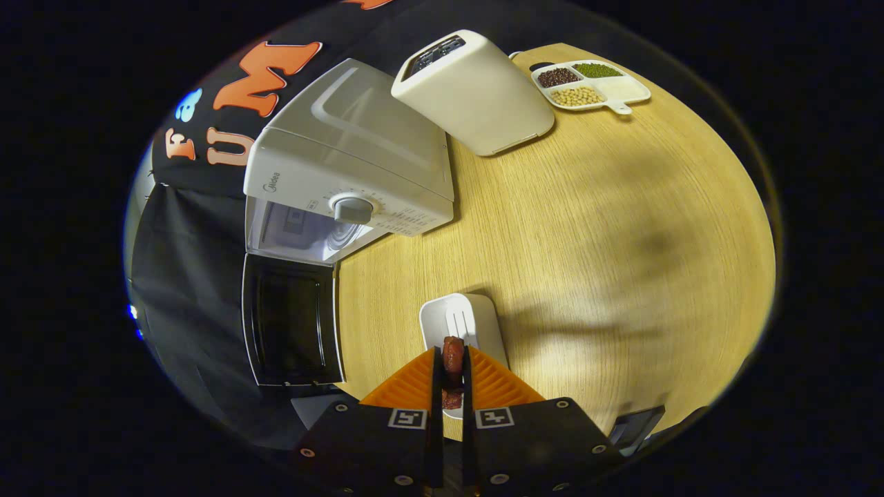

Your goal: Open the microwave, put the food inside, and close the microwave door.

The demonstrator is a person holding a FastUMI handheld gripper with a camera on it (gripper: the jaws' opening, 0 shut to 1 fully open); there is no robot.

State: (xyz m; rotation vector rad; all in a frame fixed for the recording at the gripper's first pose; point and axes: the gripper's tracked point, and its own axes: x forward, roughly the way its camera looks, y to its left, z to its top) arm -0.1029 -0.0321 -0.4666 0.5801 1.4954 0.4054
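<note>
Above a white dish (476, 319) on the table (587, 228), the gripper (452, 359) pinches a reddish piece of food (453, 353); the microwave (345, 172) stands beyond, door (290, 328) open.

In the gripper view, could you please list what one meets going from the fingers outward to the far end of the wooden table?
Gripper shut on a reddish piece of food → small white dish beneath it → white microwave with its dark-windowed door hanging open → cream toaster → white divided tray of beans.
</note>
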